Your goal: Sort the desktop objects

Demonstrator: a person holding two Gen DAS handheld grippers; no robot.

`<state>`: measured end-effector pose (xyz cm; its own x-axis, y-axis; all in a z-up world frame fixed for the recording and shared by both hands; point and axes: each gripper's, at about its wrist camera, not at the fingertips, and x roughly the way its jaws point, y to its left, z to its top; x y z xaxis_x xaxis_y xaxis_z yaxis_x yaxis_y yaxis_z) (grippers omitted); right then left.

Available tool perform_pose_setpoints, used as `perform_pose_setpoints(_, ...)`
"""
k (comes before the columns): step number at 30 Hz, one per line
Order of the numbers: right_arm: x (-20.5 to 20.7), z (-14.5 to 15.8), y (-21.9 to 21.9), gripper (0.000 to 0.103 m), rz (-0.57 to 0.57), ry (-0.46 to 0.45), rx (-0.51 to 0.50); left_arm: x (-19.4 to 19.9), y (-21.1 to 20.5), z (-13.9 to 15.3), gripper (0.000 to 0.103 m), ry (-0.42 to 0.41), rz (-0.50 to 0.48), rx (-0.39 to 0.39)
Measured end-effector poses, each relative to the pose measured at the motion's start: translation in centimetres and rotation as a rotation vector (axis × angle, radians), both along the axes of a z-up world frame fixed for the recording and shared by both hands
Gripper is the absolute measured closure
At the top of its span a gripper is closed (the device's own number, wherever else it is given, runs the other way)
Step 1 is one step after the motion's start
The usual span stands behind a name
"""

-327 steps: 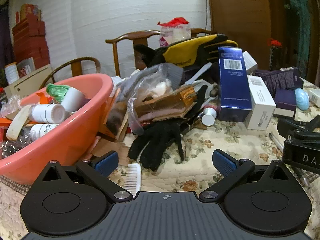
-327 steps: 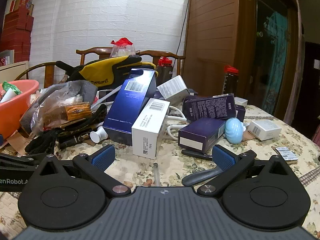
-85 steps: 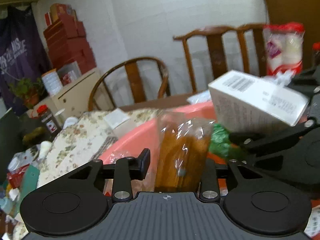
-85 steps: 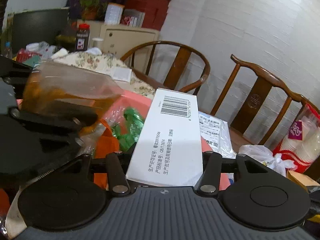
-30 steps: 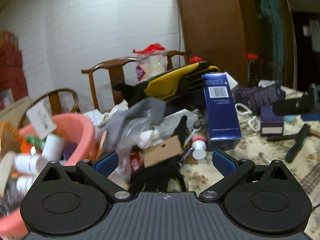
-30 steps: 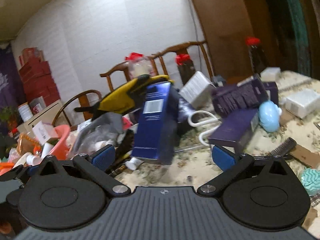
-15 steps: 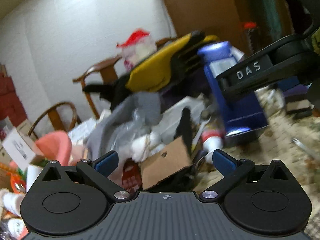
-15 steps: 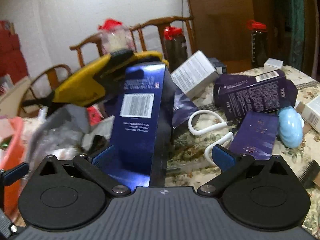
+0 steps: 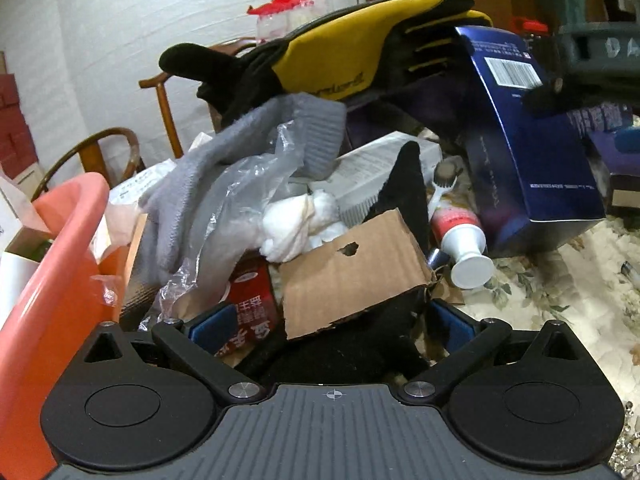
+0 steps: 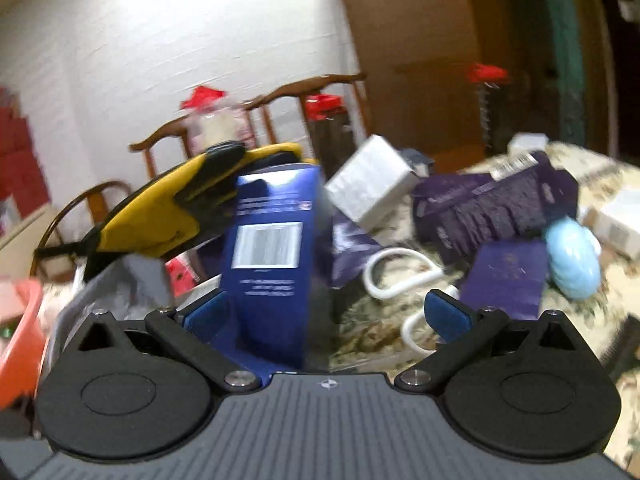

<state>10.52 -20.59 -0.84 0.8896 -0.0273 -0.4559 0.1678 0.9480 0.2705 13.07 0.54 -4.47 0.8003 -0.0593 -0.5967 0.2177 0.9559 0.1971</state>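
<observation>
My left gripper (image 9: 330, 326) is open, low over the pile. A torn cardboard piece (image 9: 352, 268), a black glove (image 9: 340, 356) and a red packet (image 9: 252, 308) lie between its fingers. A grey glove (image 9: 240, 148) in clear plastic and a yellow-black glove (image 9: 352, 52) are heaped behind. My right gripper (image 10: 326, 316) is open around the tall blue box (image 10: 272, 272), which stands upright near its left pad; the view is blurred. That blue box (image 9: 532, 152) also shows at the right of the left wrist view, with the right gripper body (image 9: 592, 64) above it.
A pink basin (image 9: 52, 280) with boxes inside stands at the left. A red tube with a white cap (image 9: 464, 248) lies by the blue box. Purple boxes (image 10: 496, 208), a white cable (image 10: 400, 272), a light blue object (image 10: 572, 260) and a white box (image 10: 372, 188) lie to the right.
Both grippers, which held a bag and a white box over the basin, are now empty. The left has closed in on the cardboard and black glove, the right on the blue box.
</observation>
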Motion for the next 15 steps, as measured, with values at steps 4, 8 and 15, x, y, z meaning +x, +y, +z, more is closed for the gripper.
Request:
perform_pose_setpoints(4,1.1,-0.8,0.8,0.0,0.07,0.052,0.022,-0.4,0.3,0.1,0.006,-0.011,0.009,0.011)
perform_pose_setpoints(8,0.8,-0.5,3.3,0.0,0.073,0.035,-0.102,-0.8,-0.1,0.5,0.002,-0.035,0.021,0.053)
perform_pose_setpoints(15,1.7,-1.1,5.8,0.0,0.104,0.066,-0.241,-1.0,0.1,0.4,0.001,-0.01,-0.001,0.076)
